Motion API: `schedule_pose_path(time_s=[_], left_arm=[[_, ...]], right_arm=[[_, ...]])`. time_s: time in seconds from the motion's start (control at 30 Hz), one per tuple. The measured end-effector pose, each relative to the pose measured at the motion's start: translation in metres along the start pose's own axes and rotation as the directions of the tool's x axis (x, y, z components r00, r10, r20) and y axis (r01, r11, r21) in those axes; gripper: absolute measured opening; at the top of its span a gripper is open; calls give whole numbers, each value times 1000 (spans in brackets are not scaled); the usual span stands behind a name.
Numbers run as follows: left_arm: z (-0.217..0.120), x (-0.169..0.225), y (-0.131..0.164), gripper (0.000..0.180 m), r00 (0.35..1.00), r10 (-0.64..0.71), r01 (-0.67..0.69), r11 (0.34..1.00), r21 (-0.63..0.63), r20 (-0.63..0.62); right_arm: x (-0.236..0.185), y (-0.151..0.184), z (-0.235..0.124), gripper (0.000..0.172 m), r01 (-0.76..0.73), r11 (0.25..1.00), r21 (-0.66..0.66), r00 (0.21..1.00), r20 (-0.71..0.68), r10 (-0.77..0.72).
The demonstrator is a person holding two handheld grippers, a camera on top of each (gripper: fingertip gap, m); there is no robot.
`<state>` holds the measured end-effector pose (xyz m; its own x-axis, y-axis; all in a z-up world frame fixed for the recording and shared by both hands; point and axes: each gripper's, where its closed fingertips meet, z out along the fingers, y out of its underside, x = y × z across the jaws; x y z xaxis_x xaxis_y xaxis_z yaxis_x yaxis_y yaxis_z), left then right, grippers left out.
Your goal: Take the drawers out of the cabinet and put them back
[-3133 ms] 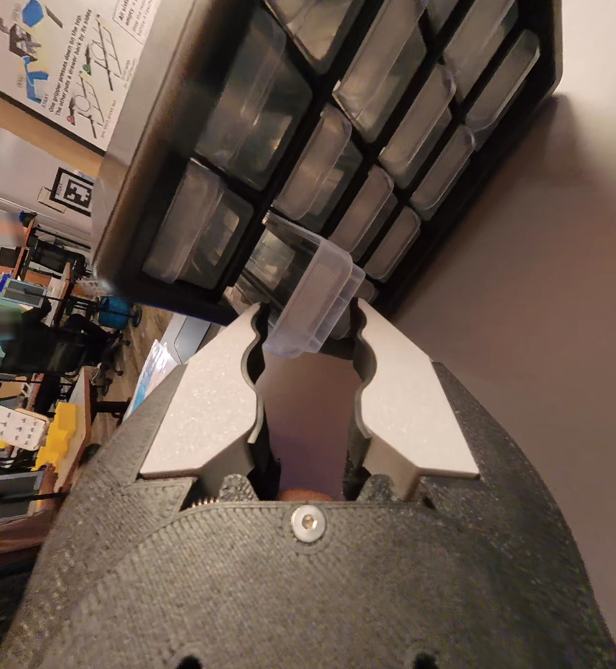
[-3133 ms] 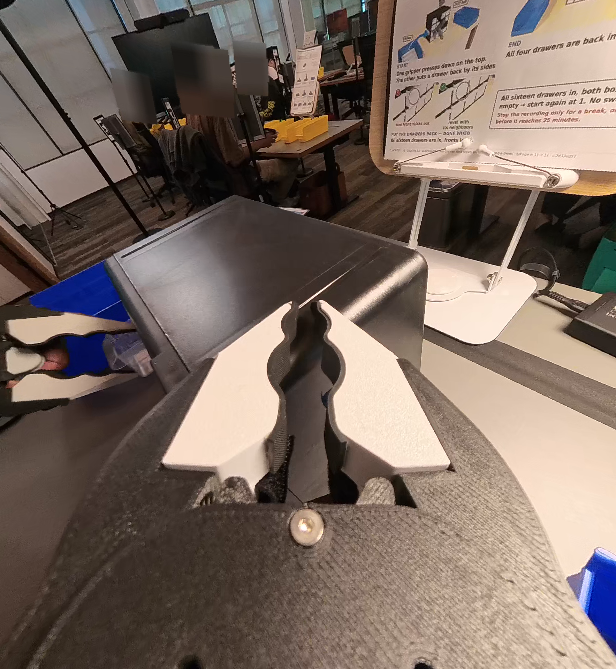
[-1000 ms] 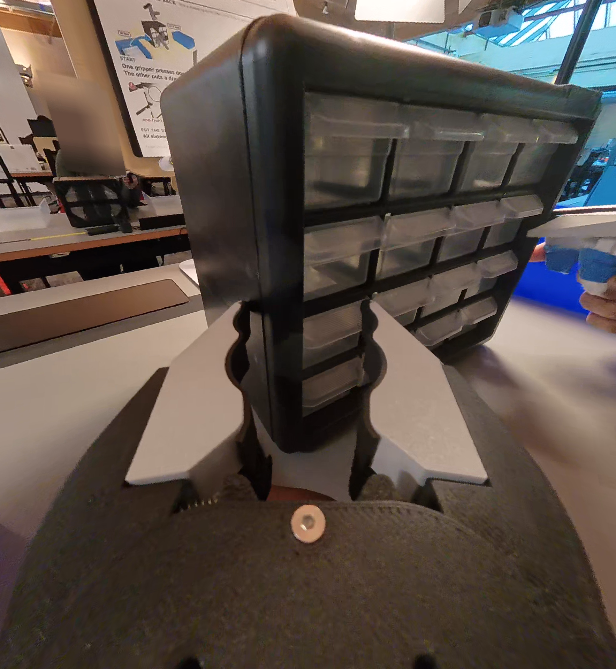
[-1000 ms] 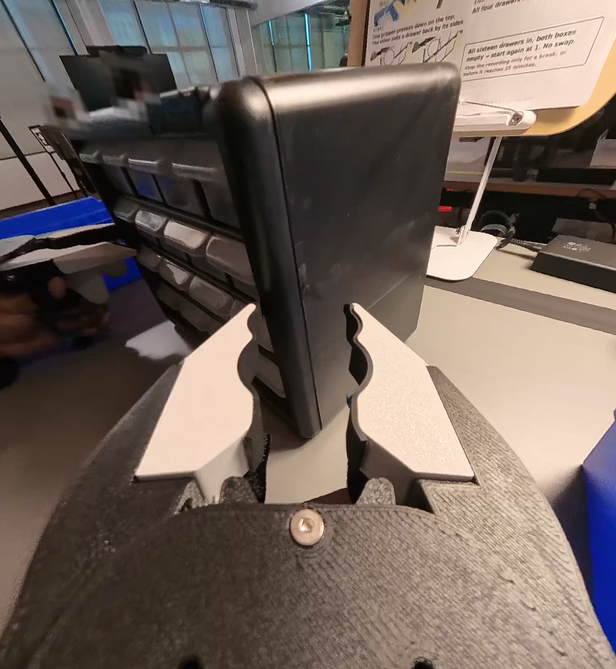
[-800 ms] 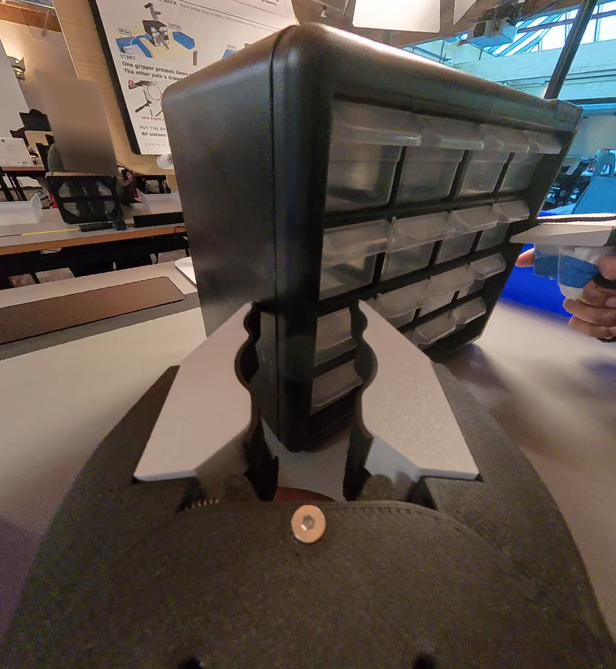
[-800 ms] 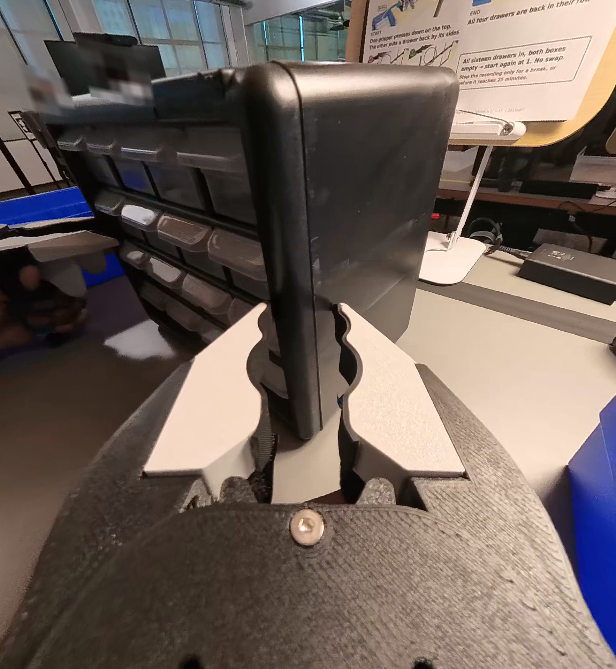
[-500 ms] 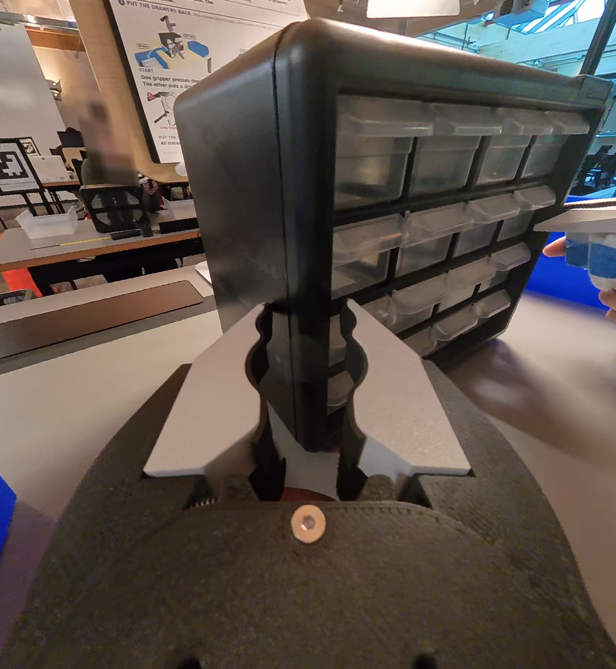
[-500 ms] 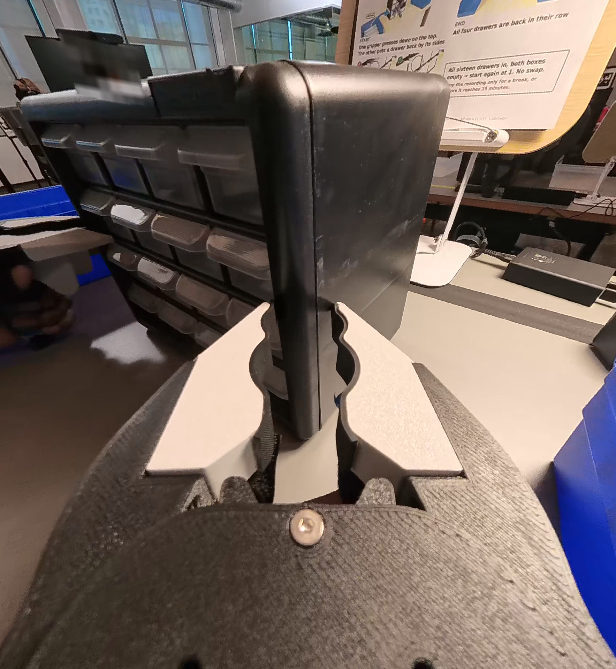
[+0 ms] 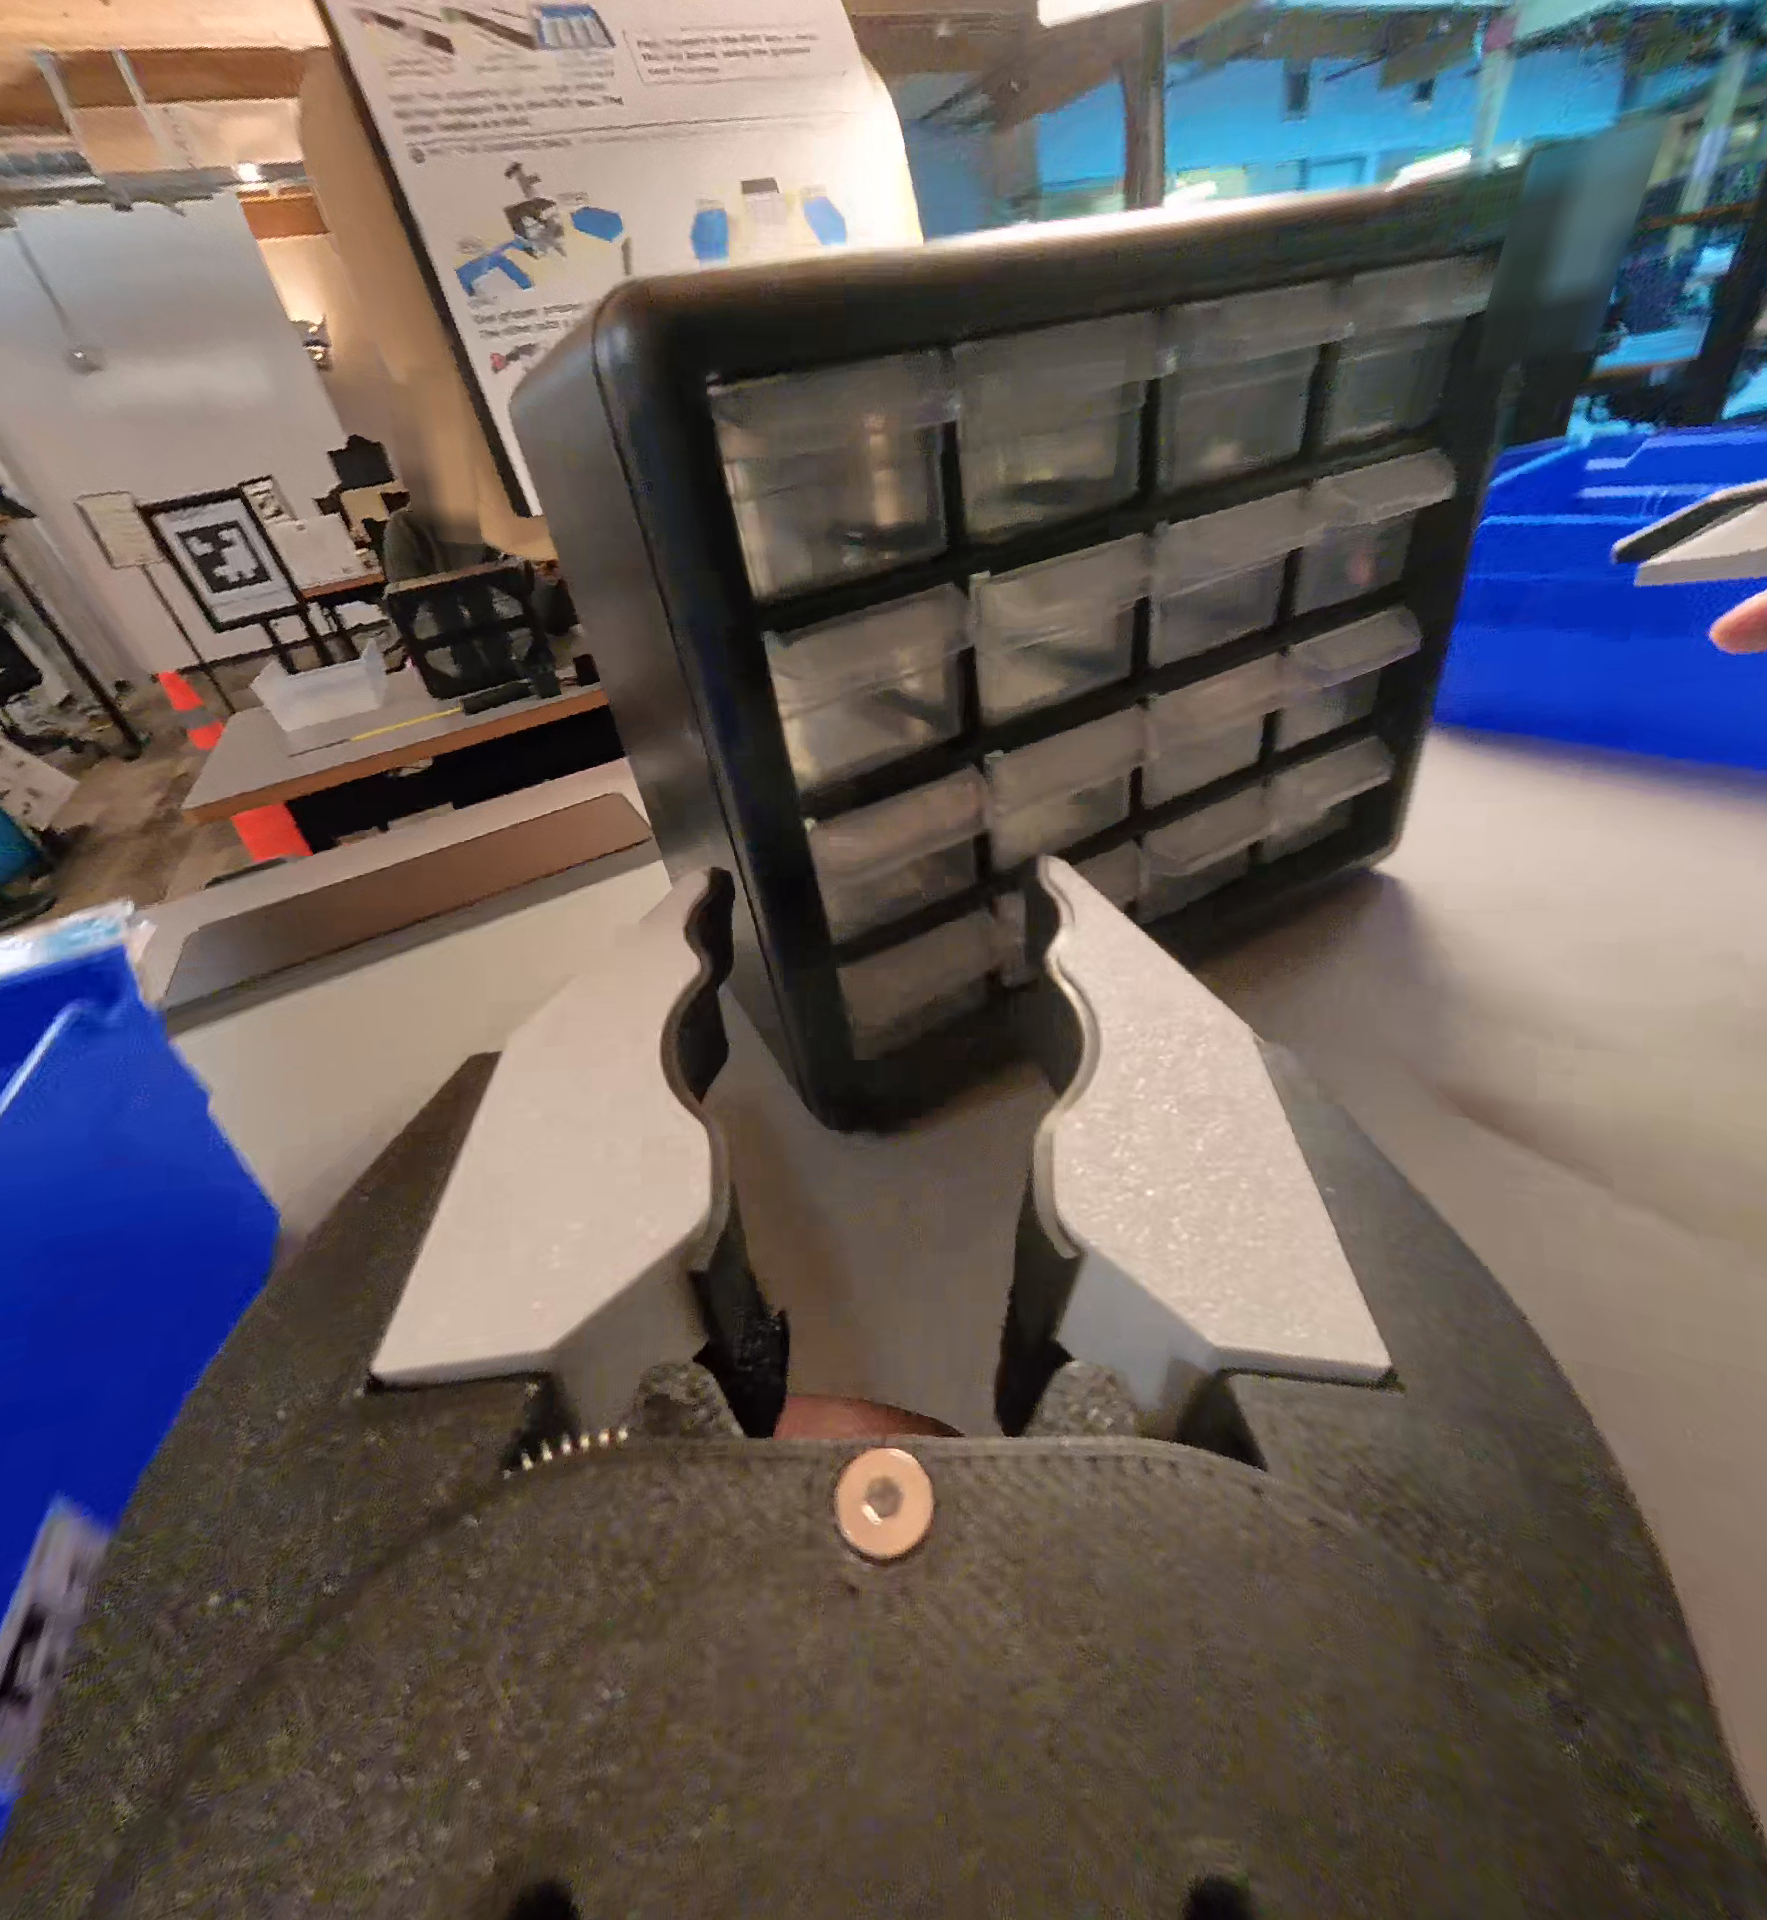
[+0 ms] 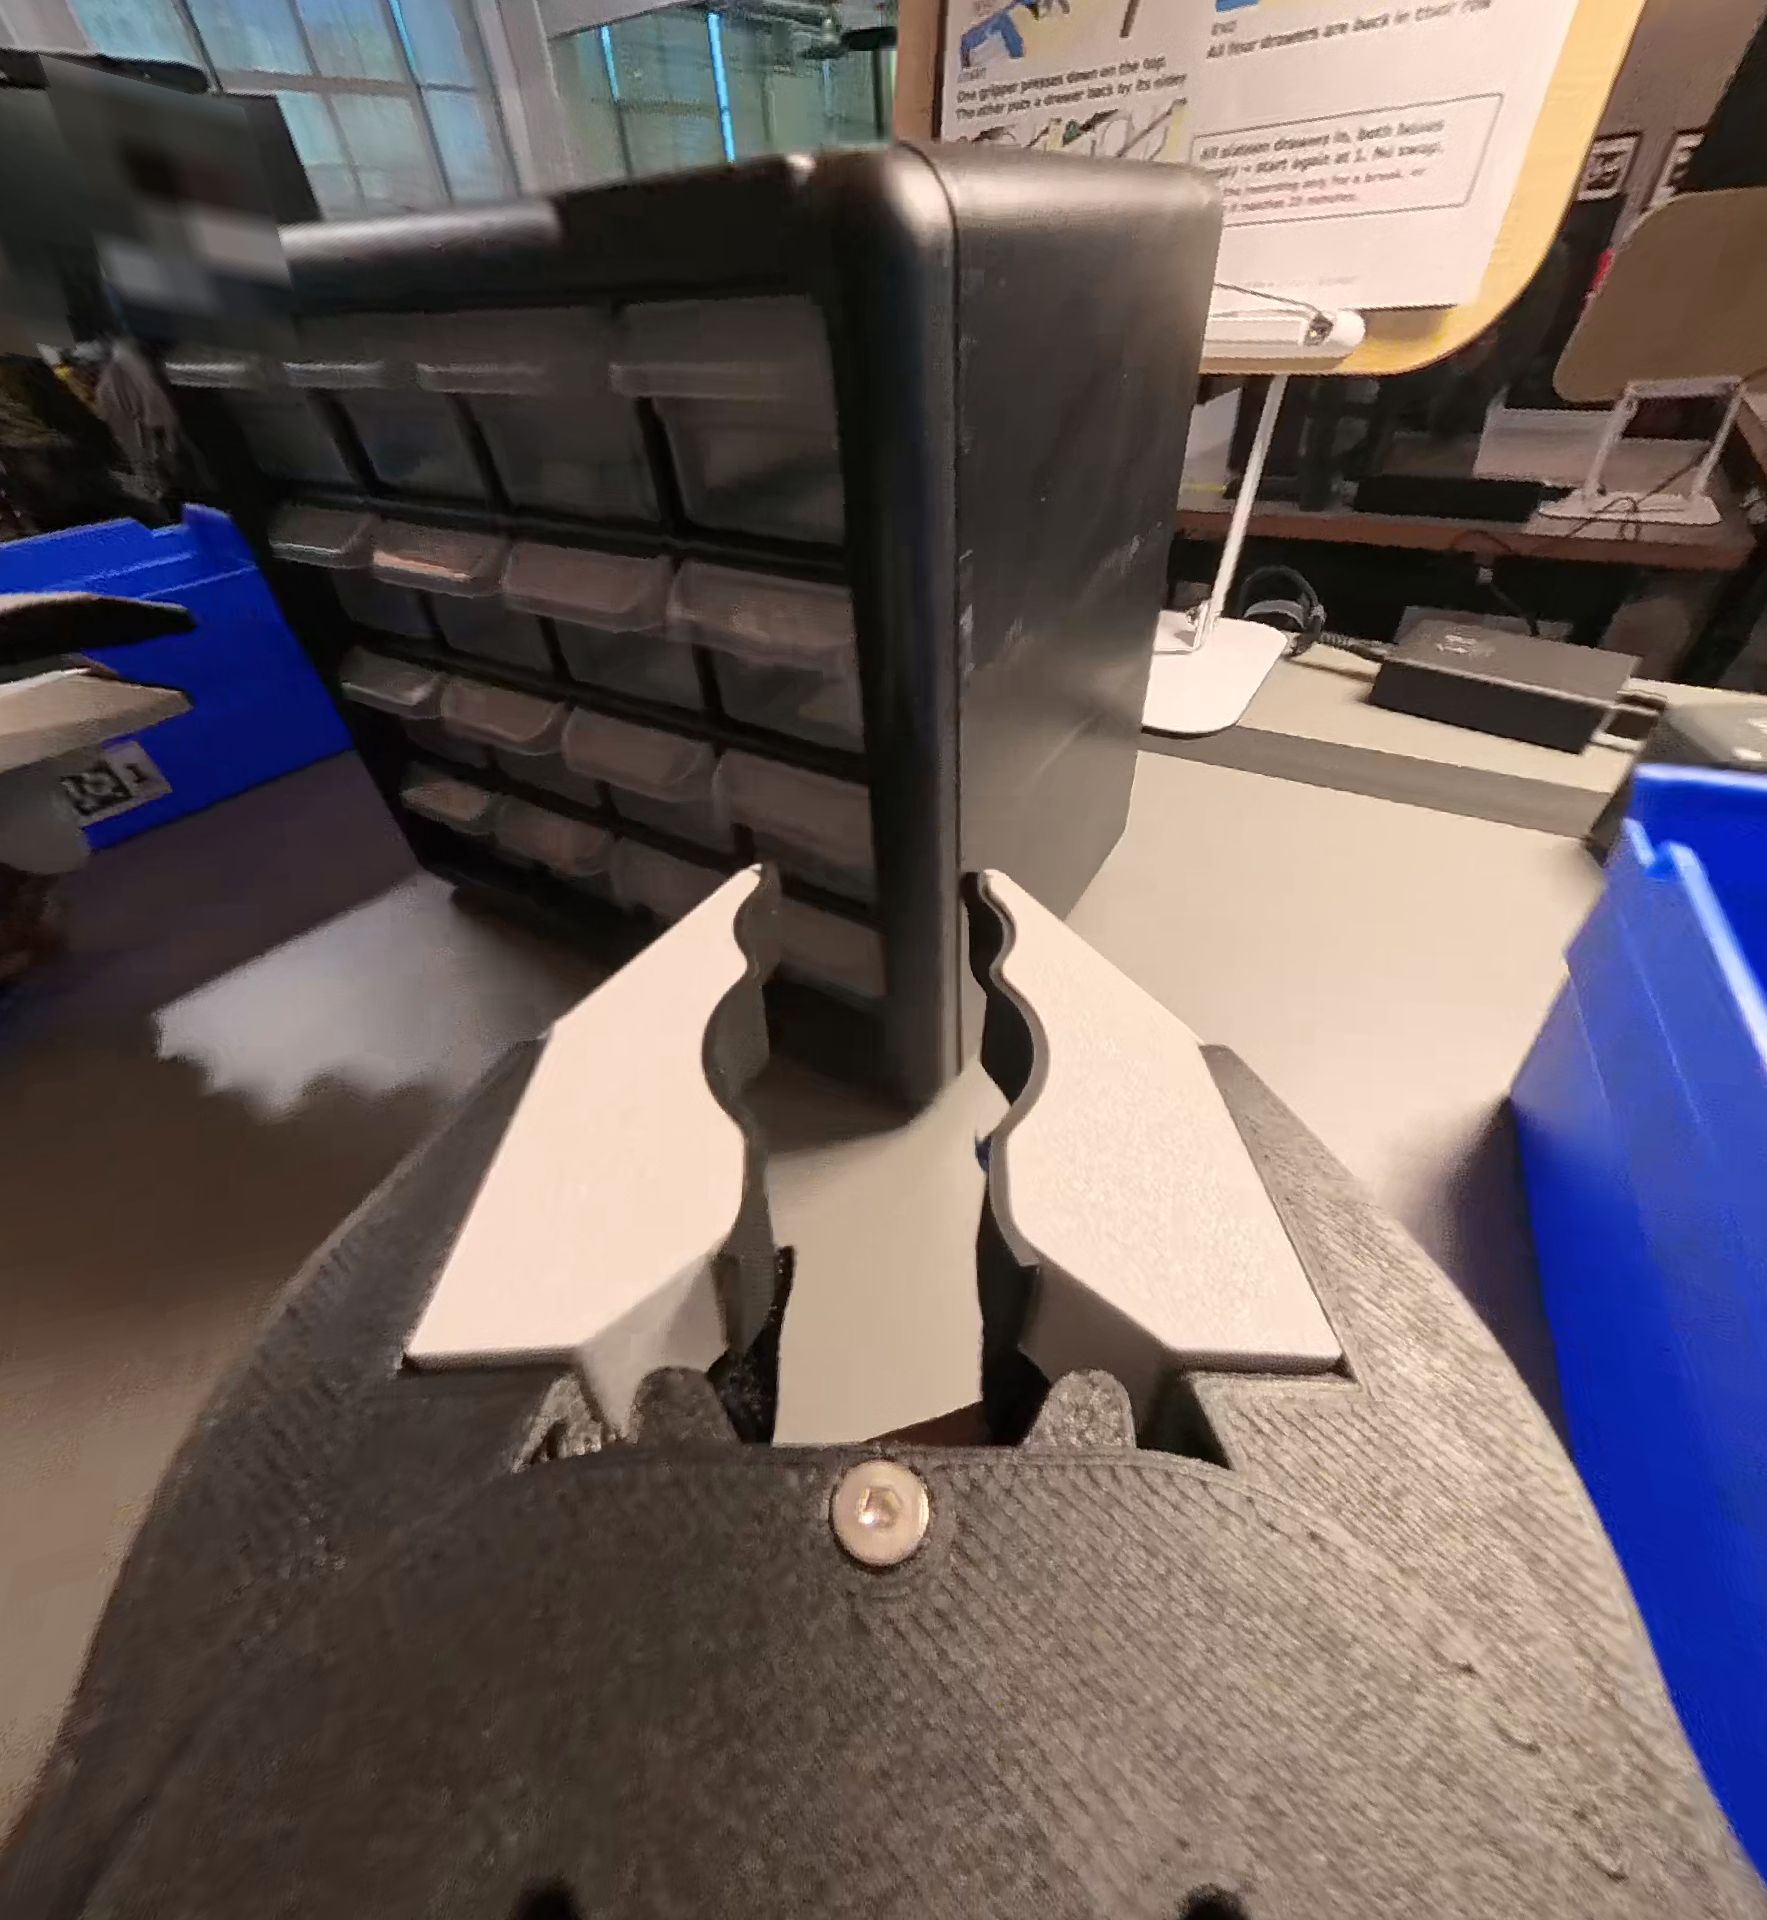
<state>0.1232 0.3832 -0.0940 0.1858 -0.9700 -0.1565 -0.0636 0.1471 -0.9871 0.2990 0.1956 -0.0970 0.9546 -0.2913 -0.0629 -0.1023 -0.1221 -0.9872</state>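
Cabinet now upright on the table, all clear drawers seated. We've let go of both front corners and backed off: left gripper and right gripper spread, empty. Ready for next round of pulling.

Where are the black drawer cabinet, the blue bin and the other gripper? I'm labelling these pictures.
Black drawer cabinet (image 9: 640, 582): left wrist view, on its plain black side wall.
Blue bin (image 10: 1689, 1195): right wrist view, on its near outer wall.
Left gripper (image 10: 48, 665): right wrist view, between its two fingertips at the left edge.
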Motion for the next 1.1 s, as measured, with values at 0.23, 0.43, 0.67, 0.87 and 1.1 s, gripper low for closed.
schedule_pose_path(time_s=[0.23,0.43,0.67,0.87,1.1], left_arm=[[-121,-1,10,62,973,-33,35,999,-8,231],[-206,-78,6,71,842,29,39,993,-114,539],[-219,-108,54,80,812,32,163,946,-279,582],[-206,-121,77,67,819,75,159,923,-350,568],[-182,-123,79,32,840,122,93,928,-360,529]], right_arm=[[-12,-2,-106,49,142,990,13,978,-159,-139],[46,-7,-167,62,160,982,-100,908,-375,-187],[76,41,-172,80,17,980,-198,906,-412,-98],[90,63,-168,70,30,960,-278,875,-457,-160],[103,69,-168,29,10,966,-260,861,-488,-140]])
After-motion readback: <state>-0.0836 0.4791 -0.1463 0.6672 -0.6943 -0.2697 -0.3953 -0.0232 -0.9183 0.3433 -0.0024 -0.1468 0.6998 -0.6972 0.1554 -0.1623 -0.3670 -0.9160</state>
